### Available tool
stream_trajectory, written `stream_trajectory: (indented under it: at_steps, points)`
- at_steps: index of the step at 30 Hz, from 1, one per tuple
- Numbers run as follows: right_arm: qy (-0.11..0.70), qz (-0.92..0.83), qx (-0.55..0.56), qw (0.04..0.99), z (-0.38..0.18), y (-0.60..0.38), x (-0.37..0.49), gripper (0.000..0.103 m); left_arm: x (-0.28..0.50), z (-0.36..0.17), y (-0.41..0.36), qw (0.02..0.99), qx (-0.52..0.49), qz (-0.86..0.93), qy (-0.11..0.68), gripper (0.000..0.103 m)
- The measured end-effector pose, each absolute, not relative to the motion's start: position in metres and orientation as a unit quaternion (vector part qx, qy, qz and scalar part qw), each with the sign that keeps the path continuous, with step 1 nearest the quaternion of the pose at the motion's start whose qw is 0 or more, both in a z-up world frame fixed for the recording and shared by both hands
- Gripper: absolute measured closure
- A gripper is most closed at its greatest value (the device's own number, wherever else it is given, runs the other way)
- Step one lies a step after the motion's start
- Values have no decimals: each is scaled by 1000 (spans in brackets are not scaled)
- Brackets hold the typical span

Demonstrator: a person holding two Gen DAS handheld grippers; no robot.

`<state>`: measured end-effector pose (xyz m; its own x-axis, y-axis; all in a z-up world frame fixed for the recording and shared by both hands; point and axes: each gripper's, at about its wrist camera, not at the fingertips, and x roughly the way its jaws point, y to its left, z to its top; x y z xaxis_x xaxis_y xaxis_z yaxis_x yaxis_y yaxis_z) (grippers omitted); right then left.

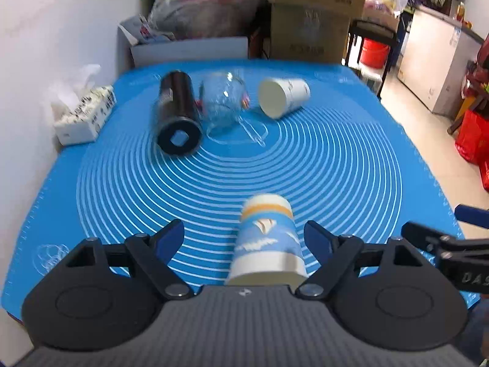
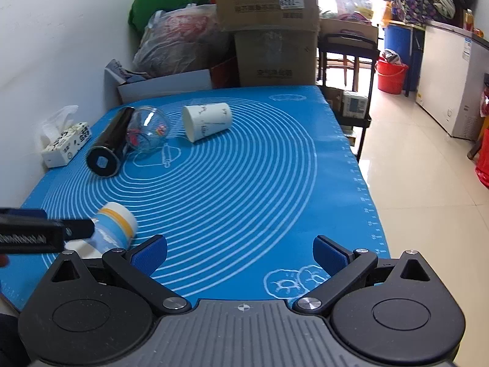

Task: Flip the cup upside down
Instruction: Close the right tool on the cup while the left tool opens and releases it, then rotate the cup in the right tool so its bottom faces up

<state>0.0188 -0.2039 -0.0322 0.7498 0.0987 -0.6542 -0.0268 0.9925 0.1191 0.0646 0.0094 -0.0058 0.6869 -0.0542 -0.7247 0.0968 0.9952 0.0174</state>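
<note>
A blue and white paper cup (image 1: 266,240) with an orange band lies on its side on the blue mat (image 1: 336,159), base pointing away. My left gripper (image 1: 244,237) is open, its fingers either side of the cup without touching it. The cup also shows in the right wrist view (image 2: 114,226) at the lower left, partly hidden by the left gripper's finger. My right gripper (image 2: 240,252) is open and empty over the mat's near right part.
At the mat's far side lie a black flask (image 1: 178,113), a clear glass cup (image 1: 224,101) and a white paper cup (image 1: 282,96), all on their sides. A tissue box (image 1: 85,113) stands by the left wall. Cardboard boxes (image 2: 269,27) and bags stand behind the table.
</note>
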Motion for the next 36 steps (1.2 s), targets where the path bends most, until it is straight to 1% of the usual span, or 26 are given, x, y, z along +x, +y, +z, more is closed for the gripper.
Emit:
stream_trajectory:
  at_steps: [2,11,17,23,33,36]
  points:
    - [351,40,48,934,-28,-197,20,0,64,1,18,922,24,-35,386,15]
    - [357,77,44,930,-8,-154,26,0,60,11,70,931,23,-6,364,13]
    - [384,96,51,917,-3,-119,39,0,56,-1,98,934,47,-1,355,10]
    - [407,104,45,906,-9,-83,55,0,64,-20,125,930,31,-4,367,10]
    - [486,95,39,868,-28,-64,102,10,89,-41,148,925,30,5,379,10]
    - [510,96,32,854,-40,-59,113,17,99,-46,149,924,30,7,380,10]
